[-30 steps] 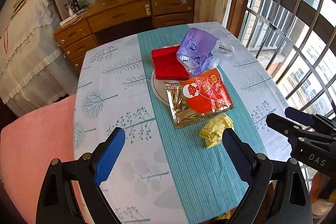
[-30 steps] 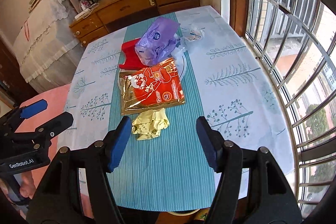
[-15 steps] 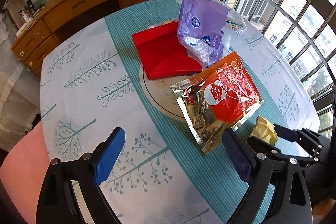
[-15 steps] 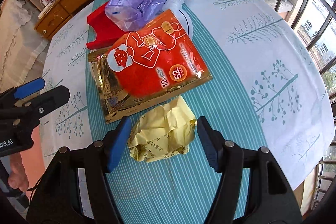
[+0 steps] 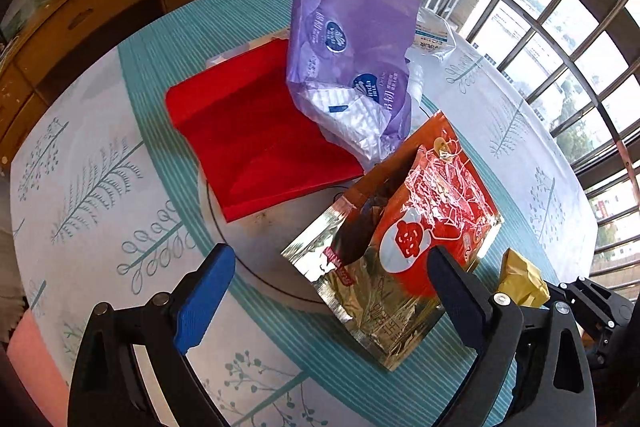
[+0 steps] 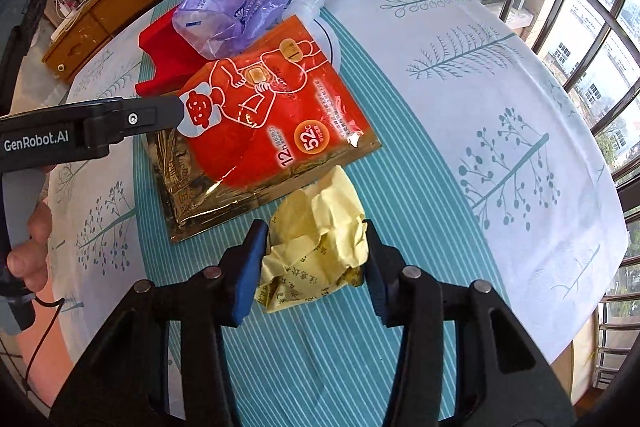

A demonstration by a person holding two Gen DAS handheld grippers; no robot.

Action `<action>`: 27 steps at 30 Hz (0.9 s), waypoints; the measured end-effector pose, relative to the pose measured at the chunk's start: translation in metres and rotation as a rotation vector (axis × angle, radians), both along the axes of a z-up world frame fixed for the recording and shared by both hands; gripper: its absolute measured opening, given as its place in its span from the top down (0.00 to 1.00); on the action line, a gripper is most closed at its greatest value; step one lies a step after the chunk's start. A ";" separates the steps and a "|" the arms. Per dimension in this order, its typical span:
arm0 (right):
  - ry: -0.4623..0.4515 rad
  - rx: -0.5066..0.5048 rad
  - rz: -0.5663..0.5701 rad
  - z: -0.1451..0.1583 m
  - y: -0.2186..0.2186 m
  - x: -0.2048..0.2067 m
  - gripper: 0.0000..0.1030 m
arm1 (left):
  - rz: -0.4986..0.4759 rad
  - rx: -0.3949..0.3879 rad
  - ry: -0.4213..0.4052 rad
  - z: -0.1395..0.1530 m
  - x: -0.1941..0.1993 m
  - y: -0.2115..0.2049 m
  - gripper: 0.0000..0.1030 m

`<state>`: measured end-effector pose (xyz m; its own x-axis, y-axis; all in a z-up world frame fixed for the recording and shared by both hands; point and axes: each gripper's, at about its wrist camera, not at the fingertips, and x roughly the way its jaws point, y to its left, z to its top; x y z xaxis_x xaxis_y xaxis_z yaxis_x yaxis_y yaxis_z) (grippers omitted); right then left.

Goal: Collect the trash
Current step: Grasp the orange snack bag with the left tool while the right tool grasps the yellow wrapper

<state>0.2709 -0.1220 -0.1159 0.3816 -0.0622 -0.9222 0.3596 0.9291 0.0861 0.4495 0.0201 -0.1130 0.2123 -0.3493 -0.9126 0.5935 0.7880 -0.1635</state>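
Closing on the crumpled yellow paper (image 6: 316, 239) at lower centre, the right gripper (image 6: 314, 259) has both pads touching it, ready for lifting. Left gripper (image 5: 328, 295) hangs spread over the foil pouch (image 5: 400, 259), presumably next.

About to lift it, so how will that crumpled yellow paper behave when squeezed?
The yellow paper is loosely crumpled, so it probably squashes and weighs little. Its creased, matte surface should grip rather than slip. It lies beside the orange pouch, seemingly apart, so lifting likely disturbs nothing.

Bright daylight from the barred window (image 5: 560, 39) glares off the foil pouch (image 5: 400, 267); fisheye edges bend and darken.
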 end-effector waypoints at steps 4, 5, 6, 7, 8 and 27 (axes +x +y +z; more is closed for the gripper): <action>-0.008 0.008 -0.041 0.000 -0.010 -0.002 0.59 | -0.087 0.011 0.008 -0.008 0.010 -0.017 0.05; -0.011 0.015 -0.050 0.002 -0.016 -0.006 0.59 | -0.111 0.019 0.005 -0.010 0.012 -0.021 0.05; -0.014 0.020 -0.058 0.002 -0.019 -0.006 0.59 | -0.135 0.026 0.003 -0.012 0.014 -0.025 0.05; -0.017 0.024 -0.067 0.002 -0.021 -0.007 0.59 | -0.155 0.031 0.002 -0.014 0.013 -0.030 0.05; -0.020 0.026 -0.072 0.003 -0.023 -0.009 0.59 | -0.174 0.036 0.002 -0.015 0.014 -0.033 0.05; -0.056 0.054 -0.089 0.009 -0.041 -0.004 0.60 | -0.270 0.120 -0.032 -0.023 -0.022 -0.065 0.88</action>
<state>0.2669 -0.1635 -0.1072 0.4276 -0.0492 -0.9026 0.4339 0.8871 0.1572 0.4274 -0.0445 -0.1365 0.1561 -0.2869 -0.9452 0.7874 0.6138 -0.0562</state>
